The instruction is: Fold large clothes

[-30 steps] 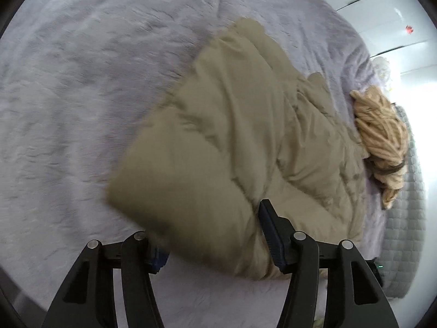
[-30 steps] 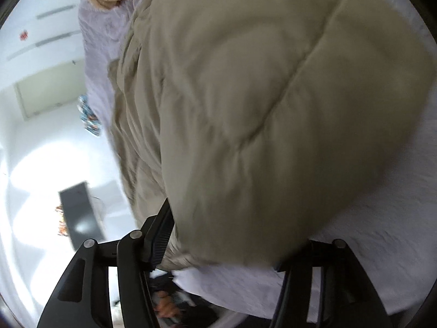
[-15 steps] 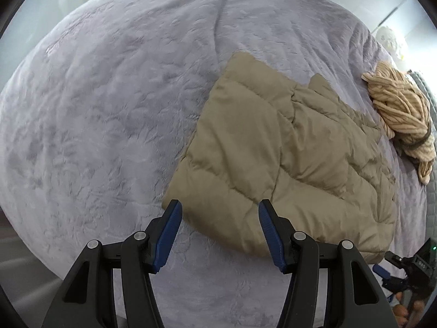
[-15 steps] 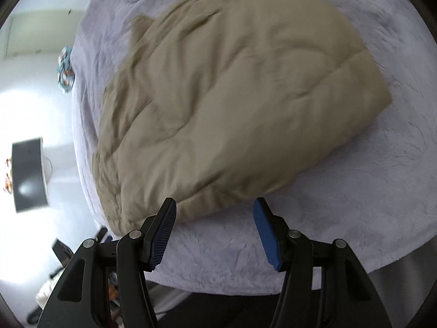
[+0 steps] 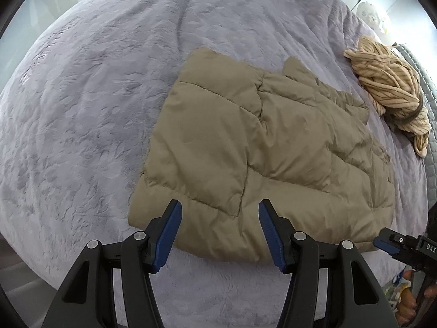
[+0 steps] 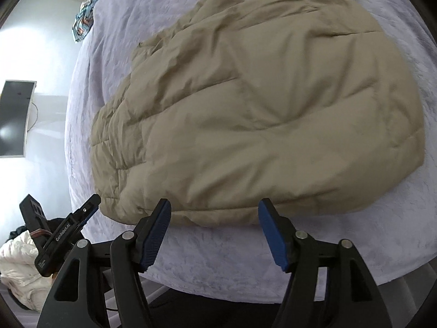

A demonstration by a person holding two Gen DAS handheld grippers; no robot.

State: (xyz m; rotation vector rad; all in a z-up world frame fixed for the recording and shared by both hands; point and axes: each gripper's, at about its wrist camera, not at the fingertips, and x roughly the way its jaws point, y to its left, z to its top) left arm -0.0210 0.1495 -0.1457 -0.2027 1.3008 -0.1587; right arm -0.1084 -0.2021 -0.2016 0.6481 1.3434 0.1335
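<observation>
Left wrist view: one khaki quilted jacket, folded into a rough rectangle, lies flat on a bed covered by one lavender plush blanket. One left gripper hangs above the jacket's near edge, its two blue-padded fingers spread apart with nothing between them, released. One bundle of beige ribbed knitwear rests on the blanket just beyond the jacket's far right corner. At the lower right edge, the tip of the other gripper appears, held by a hand.

Right wrist view: the same single jacket fills the centre. One right gripper hovers over the blanket strip at the jacket's near edge; its two fingers have just been opening and grasp nothing. One patterned cloth sits at the bed's far corner, one dark screen on the wall, one white padded garment at lower left.
</observation>
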